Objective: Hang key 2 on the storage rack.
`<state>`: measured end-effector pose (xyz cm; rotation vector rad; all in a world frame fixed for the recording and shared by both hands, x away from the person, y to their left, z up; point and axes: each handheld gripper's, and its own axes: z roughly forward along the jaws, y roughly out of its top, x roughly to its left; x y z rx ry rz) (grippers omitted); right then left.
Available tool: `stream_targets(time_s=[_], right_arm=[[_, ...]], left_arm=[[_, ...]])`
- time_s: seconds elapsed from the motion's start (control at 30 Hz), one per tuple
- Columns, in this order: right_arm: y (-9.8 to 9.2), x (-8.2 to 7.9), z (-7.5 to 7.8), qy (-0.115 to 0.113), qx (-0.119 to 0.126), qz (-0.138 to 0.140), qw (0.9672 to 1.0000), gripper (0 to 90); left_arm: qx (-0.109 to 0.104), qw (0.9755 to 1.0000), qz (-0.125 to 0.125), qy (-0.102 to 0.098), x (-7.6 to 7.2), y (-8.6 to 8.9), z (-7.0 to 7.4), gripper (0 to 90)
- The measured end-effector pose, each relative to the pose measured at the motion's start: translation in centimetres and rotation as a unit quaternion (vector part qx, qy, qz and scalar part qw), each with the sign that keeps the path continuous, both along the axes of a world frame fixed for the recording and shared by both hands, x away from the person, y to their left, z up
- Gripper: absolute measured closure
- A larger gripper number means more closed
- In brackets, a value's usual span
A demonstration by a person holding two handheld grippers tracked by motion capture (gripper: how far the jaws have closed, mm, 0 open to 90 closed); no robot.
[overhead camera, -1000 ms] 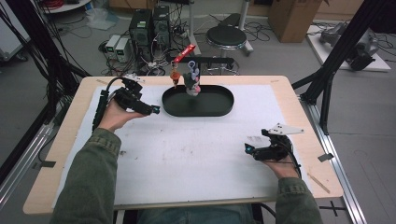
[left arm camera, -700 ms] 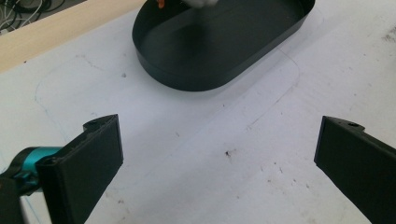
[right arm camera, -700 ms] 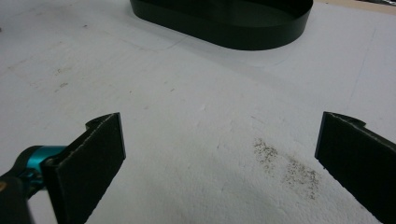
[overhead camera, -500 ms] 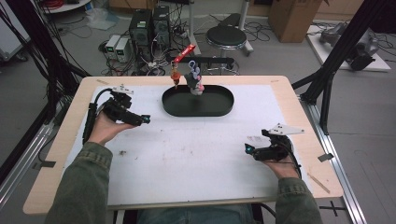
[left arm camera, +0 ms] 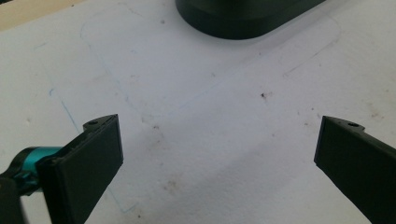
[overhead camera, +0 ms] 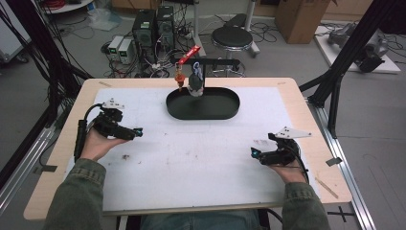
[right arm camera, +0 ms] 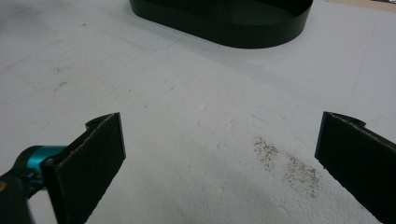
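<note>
Both the left gripper and the right gripper rest on the white mat with jaws spread wide and nothing between them. The small bundle hangs over the far end of the black tray, well apart from both. It looks light and soft, so I would take it at the middle; the mat seems firm and slightly stained, with cables on the floor behind.
</note>
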<state>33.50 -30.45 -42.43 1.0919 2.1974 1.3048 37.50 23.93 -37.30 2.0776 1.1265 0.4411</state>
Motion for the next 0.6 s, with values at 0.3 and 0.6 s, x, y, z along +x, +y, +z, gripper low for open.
stream_targets(time_s=[0.3, 0.6], right_arm=[[0.0, 0.0, 0.0, 0.001, -0.001, 0.002, 1.0000, 0.7], [0.1, 0.0, -0.1, 0.006, -0.001, 0.000, 1.0000, 0.7]], left_arm=[[-0.004, 1.0000, 0.004, -0.005, -1.6, 0.8, -1.0, 1.7], [-0.025, 0.9992, 0.016, -0.025, -4.0, 1.8, -2.4, 1.7]])
